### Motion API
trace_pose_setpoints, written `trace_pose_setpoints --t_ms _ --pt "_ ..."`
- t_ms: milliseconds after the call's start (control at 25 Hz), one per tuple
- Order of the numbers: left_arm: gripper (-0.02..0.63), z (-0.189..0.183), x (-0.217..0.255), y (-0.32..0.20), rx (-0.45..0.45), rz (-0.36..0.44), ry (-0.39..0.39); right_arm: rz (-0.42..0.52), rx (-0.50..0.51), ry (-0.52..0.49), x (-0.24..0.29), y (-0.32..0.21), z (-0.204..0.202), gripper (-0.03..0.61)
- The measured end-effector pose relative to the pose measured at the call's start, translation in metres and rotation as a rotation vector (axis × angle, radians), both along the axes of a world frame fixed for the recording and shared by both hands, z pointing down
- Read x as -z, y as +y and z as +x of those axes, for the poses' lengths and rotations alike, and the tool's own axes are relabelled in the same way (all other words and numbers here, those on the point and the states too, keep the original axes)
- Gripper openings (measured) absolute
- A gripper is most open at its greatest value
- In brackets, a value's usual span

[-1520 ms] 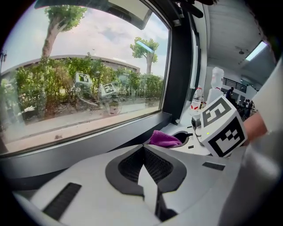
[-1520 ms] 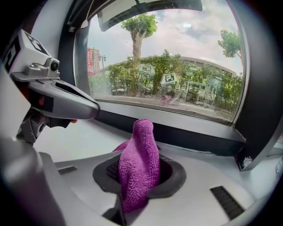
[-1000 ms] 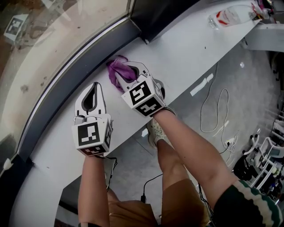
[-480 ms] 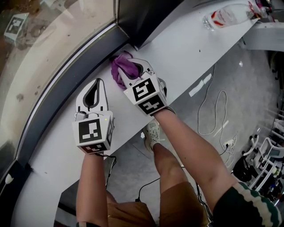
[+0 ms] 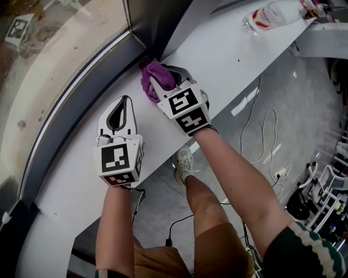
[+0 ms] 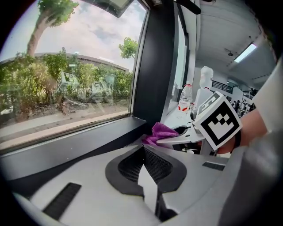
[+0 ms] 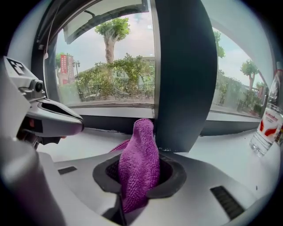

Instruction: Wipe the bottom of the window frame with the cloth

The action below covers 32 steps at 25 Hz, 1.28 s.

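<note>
Your right gripper point(image 5: 161, 82) clenched the cloth point(image 5: 154, 73), holding it at the frame point(image 5: 87, 89) corner. Your left gripper point(image 5: 124, 100) hung over the sill point(image 5: 228, 51), jaws together, empty

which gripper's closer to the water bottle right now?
Right. The right gripper, shut on the purple cloth, sits down-left of the water bottle along the white ledge. The left gripper, shut and empty, lies farther left beyond it.
</note>
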<state>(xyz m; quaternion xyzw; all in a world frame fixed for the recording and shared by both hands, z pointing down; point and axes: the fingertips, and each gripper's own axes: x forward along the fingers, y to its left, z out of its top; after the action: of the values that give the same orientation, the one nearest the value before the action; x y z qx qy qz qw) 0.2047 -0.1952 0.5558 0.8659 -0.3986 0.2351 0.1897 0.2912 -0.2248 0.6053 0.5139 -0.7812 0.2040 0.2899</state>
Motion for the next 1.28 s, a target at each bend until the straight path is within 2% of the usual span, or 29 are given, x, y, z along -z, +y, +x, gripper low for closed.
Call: trace_pose_setpoints --t_ms 200,360,640,920,1080,1280 --pt "0.008 0.037 -0.01 0.003 -0.027 -0.019 0.007 0.015 0.025 0.012 -0.002 0.007 0.028 0.098" --pt "0.008 0.046 -0.013 0.013 -0.043 -0.026 0.007 0.013 0.026 -0.003 -0.003 0.019 0.032 0.098" --pt "0.008 0.063 -0.016 0.028 -0.067 -0.044 0.012 -0.004 0.067 0.033 -0.003 0.044 0.04 0.098" --pt "0.008 0.084 -0.013 0.059 -0.128 -0.033 0.01 -0.027 0.032 -0.021 -0.007 0.081 0.053 0.098" --pt "0.008 0.091 -0.014 0.074 -0.134 -0.047 0.013 -0.036 0.052 0.005 -0.007 0.098 0.059 0.098" --pt "0.008 0.097 -0.018 0.091 -0.156 -0.056 -0.001 -0.03 0.016 0.0 -0.007 0.123 0.07 0.098"
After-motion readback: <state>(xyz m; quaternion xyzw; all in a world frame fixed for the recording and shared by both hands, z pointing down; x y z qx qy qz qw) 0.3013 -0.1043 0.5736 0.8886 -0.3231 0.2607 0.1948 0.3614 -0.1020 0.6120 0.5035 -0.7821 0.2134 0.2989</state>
